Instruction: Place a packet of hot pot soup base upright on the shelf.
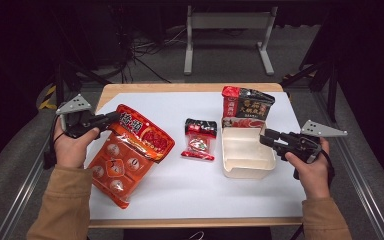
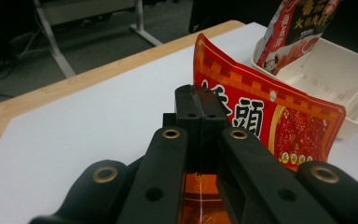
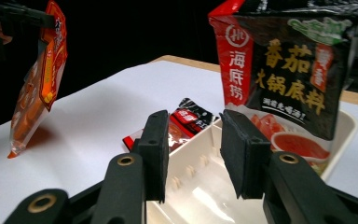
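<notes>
My left gripper is shut on the top edge of a large orange-red snack packet. The packet hangs tilted above the left of the white sheet, with its lower end near the sheet. The packet also hangs at the far left of the right gripper view. My right gripper stands open at the right rim of a cream tray, with nothing pressed between its pads. A black and red sauce bag stands upright in the tray's far end.
A small black and red sachet lies flat on the white sheet, between the packet and the tray. The sheet covers a wooden table. A grey metal frame and cables stand on the floor beyond it.
</notes>
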A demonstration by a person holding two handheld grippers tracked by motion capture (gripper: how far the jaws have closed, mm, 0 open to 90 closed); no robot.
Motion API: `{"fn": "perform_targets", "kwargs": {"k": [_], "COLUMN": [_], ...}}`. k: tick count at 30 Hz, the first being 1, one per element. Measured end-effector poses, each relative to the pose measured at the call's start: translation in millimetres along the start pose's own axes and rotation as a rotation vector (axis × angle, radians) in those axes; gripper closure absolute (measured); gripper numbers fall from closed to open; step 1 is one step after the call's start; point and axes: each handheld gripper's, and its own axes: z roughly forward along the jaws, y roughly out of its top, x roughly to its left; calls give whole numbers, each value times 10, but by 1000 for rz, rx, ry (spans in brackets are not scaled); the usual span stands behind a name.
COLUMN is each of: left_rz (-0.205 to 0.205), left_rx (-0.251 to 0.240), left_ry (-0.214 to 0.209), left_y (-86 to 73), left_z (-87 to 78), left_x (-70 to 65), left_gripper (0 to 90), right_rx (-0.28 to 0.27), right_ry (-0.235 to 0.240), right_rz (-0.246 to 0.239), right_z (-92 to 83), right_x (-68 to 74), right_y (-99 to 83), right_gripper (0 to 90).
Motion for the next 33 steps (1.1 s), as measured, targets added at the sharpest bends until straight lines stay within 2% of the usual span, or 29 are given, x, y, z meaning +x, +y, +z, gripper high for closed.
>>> {"fn": "perform_targets", "kwargs": {"k": [3,9,12,16,20,25,30,33], "left_rz": [1,31,23,8,22,25,68,87], "left_rx": [-36,-40,-49,-64,-78,-96,-95,-98], "left_ry": [-13,10,11,26,27,14,26,22], "left_y": [-21,-7,-21,-43,-36,-42,-22,0], "left_z": [-88,-162,-196,-268,-349,-448,-524,-571], "left_x": [-46,-97,-96,-118,-172,-192,-286,-351], "left_gripper": [900,900,900,900,900,900,900,900], "right_rx": [2,30,31,26,-6,-13,-14,6], "right_ry": [11,25,40,94,152,155,178,193], "right_rz": [-10,-39,-57,-41,-11,-45,-91,-110], "right_z": [23,139,195,281,396,560,709,799], "right_x": [46,174,256,360,498,661,820,902], "right_y": [21,55,86,150,181,259,330,361], "right_gripper": [619,619,605,598,567,559,519,515]}}
